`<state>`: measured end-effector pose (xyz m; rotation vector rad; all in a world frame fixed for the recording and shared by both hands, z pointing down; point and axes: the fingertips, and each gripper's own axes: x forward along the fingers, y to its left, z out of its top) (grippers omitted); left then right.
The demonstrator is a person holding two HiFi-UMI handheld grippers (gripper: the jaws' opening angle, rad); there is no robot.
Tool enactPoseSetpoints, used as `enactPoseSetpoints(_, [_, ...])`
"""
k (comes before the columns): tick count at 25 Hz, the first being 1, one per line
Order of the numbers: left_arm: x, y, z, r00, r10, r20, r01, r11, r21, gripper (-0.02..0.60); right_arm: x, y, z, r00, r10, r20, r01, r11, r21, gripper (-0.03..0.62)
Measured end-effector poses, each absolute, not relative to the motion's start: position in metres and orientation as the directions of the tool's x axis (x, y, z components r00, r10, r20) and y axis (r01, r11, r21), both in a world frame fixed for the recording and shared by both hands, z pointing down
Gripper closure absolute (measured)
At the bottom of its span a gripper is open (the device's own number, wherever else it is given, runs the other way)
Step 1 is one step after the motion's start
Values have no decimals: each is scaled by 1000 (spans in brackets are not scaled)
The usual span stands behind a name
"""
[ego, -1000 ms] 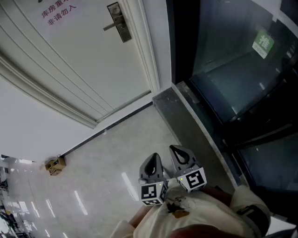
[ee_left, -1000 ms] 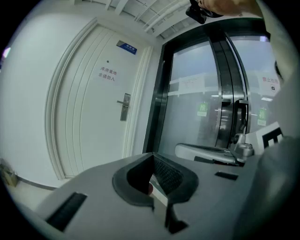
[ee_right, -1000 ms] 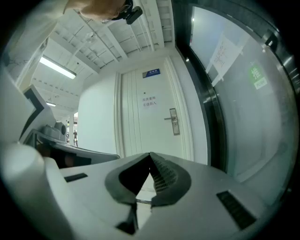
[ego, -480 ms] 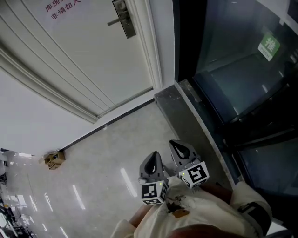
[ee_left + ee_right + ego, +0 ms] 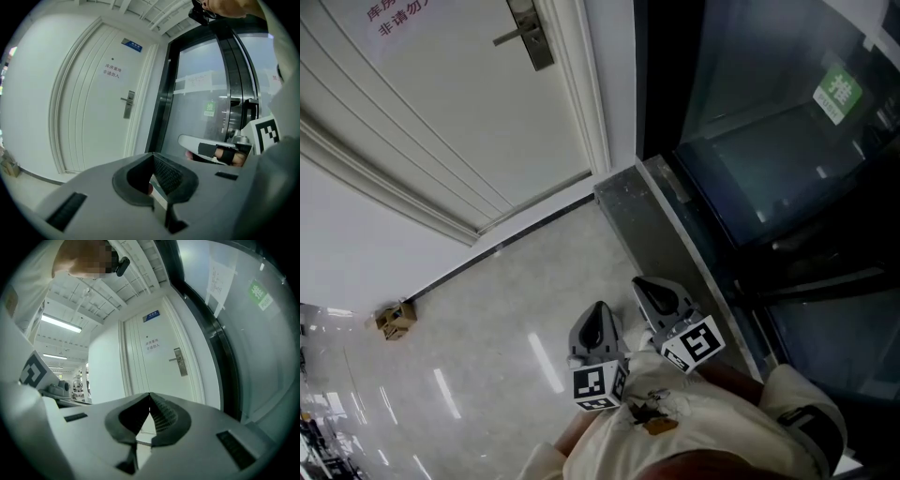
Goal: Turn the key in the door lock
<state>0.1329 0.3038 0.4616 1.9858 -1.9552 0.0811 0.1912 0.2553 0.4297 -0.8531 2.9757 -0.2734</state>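
The white door (image 5: 441,103) stands ahead, its metal lock plate with lever handle (image 5: 528,36) at the top of the head view. The plate also shows in the left gripper view (image 5: 128,104) and in the right gripper view (image 5: 179,362). No key can be made out at this distance. Both grippers are held low and side by side, well short of the door and pointing towards it. My left gripper (image 5: 600,309) (image 5: 153,155) has its jaws together and holds nothing. My right gripper (image 5: 645,286) (image 5: 150,395) is shut and empty too.
A dark glass partition (image 5: 769,141) with a green sign (image 5: 836,94) runs along the right, above a grey stone sill (image 5: 642,220). A small cardboard box (image 5: 394,319) lies by the white wall at the left. A red-lettered notice (image 5: 394,14) is on the door.
Both grippers have edged forward over the glossy floor towards the door. The head view has shifted, so the lock plate sits higher and further left. Jaws are unchanged.
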Motion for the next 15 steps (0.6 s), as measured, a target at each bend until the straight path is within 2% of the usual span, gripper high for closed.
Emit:
enactPoseSetpoints(7, [84,215,471,52,-966,252,-973,8,231,575,136,171,445,-849,-526,54,-527,834,-163,586])
enactPoseSetpoints(11, [18,129,479,71,-973,220,-977,-24,210,575,72,93,452,-846,-532,34,-532,836,-136,586])
enactPoseSetpoints(15, [-62,46,456,100,-973,207,-984,-66,165,575,-8,14,463,-849,-519,100,-528,834,-157,586])
